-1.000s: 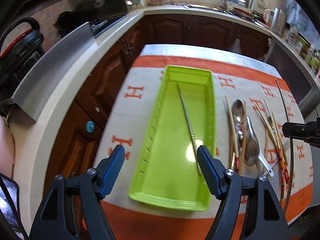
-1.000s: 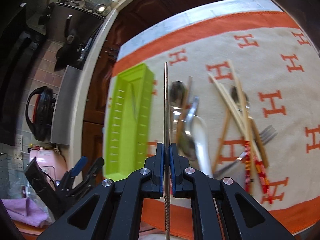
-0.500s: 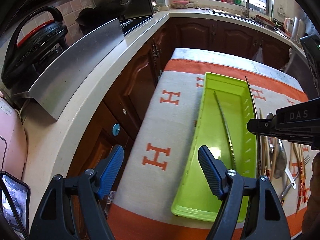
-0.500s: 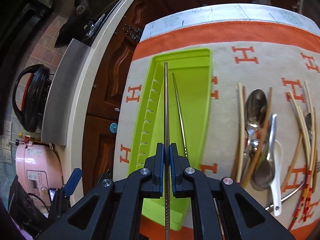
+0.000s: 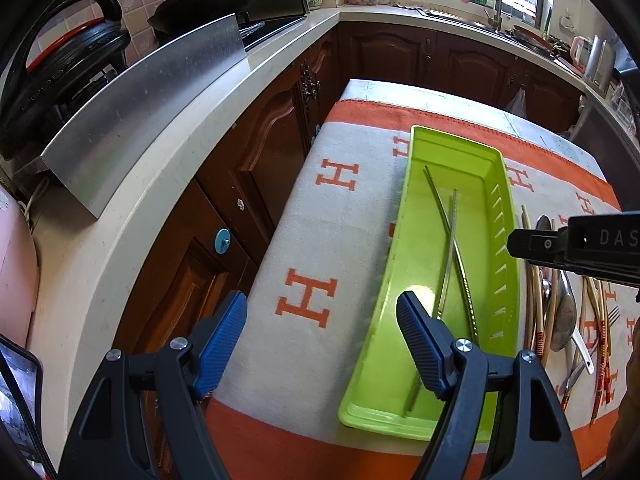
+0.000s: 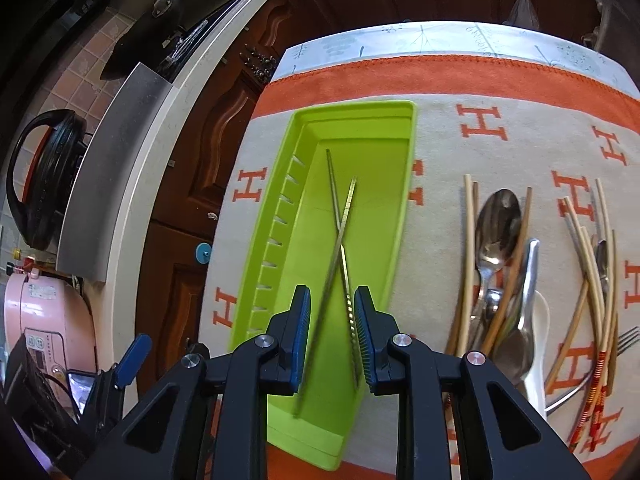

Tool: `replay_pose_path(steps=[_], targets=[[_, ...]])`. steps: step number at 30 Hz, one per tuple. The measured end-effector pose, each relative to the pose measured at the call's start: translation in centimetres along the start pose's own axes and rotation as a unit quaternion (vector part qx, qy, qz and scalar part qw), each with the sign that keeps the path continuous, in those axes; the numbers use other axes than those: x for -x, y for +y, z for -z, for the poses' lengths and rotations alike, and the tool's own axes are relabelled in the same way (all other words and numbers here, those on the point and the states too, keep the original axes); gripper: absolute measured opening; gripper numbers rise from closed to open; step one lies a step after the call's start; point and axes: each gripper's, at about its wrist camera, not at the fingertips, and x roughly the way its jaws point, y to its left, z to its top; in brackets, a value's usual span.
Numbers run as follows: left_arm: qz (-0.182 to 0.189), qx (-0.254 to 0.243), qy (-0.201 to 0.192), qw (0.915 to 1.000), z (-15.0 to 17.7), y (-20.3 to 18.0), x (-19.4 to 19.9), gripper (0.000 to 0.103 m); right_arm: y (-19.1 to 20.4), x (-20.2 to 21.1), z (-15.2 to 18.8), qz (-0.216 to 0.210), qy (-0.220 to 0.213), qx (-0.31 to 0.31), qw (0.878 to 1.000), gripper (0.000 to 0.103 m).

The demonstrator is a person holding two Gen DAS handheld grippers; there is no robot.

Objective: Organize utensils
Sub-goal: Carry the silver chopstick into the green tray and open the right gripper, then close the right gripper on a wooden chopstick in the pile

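A lime-green tray (image 6: 372, 184) lies lengthwise on the orange-and-cream cloth. Two metal chopsticks lie crossed in it: one (image 6: 333, 184) flat on the floor, the other (image 6: 349, 204) blurred and slanting across it. My right gripper (image 6: 332, 320) hovers over the tray's near half with its jaws opening. The slanted chopstick passes through the gap, and neither pad touches it. In the left wrist view the tray (image 5: 472, 160) and both chopsticks (image 5: 450, 248) show at right. My left gripper (image 5: 320, 308) stands open and holds nothing, above the cloth and the tray's left rim.
To the right of the tray lie loose utensils: metal spoons (image 6: 498, 224), bamboo chopsticks (image 6: 468, 248), a white ceramic spoon (image 6: 538, 360), a fork (image 6: 624, 340) and red-banded chopsticks (image 6: 596, 392). A counter (image 5: 180, 168) and dark wooden cabinets run along the left.
The right gripper carried a metal chopstick left from above the loose utensils to over the tray, then parted its jaws. The chopstick now lies across the first one. The left gripper shifted left.
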Motion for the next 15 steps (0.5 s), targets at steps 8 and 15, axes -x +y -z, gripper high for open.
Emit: replay_pose_path(steps=[8,15], targets=[[0.016,-0.012,0.002,0.9998,0.9,-1.8,1.2,0.076,-2.8,2.8,2.8,0.029,-0.014,0.019,0.999,0.023],[0.029,-0.032,-0.005,0.9990,1.2,-4.2,2.6,0.076,-6.4,6.7,5.6,0.038,-0.044,0.016,0.998,0.026]])
